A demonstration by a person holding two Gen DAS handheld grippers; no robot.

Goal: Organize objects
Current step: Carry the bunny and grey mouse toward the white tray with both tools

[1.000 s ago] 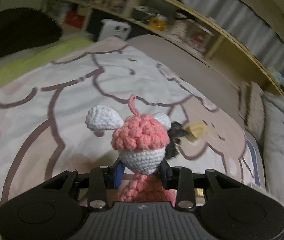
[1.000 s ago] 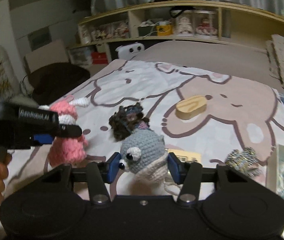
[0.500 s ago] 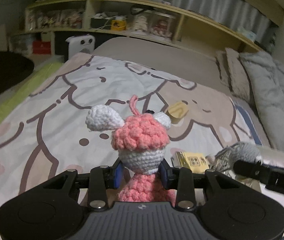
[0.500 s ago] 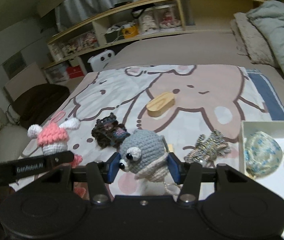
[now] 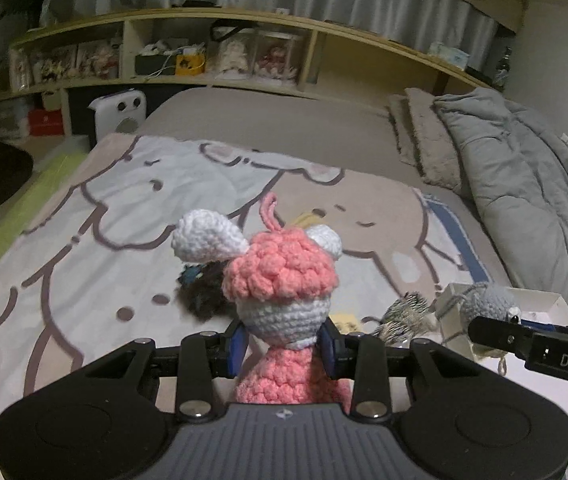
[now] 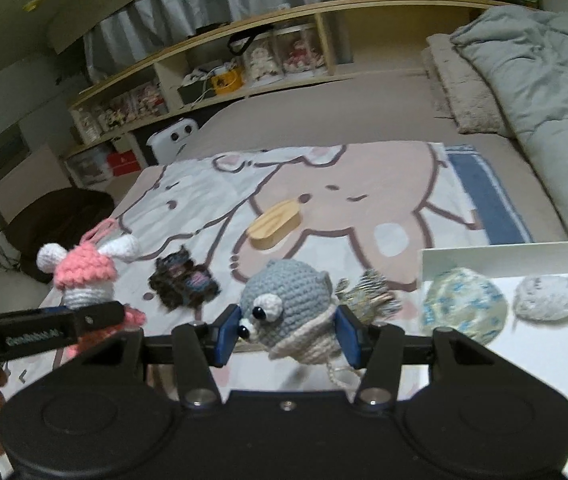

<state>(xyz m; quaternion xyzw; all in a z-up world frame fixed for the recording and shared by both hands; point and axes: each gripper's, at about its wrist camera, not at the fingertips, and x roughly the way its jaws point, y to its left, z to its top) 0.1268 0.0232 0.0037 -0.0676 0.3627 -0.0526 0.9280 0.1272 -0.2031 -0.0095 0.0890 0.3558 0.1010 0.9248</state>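
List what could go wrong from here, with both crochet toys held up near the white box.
1. The grey crochet toy is pinched in the right gripper with a loose yarn strand hanging below; it could snag on the white box wall.
2. The left gripper holds the pink and white crochet doll close beside the right one; the two could collide.
3. The box already holds a pale blue patterned ball and a white fuzzy ball; a drop could knock them.

"DAS" (cut off) on right gripper (image 5: 524,344)
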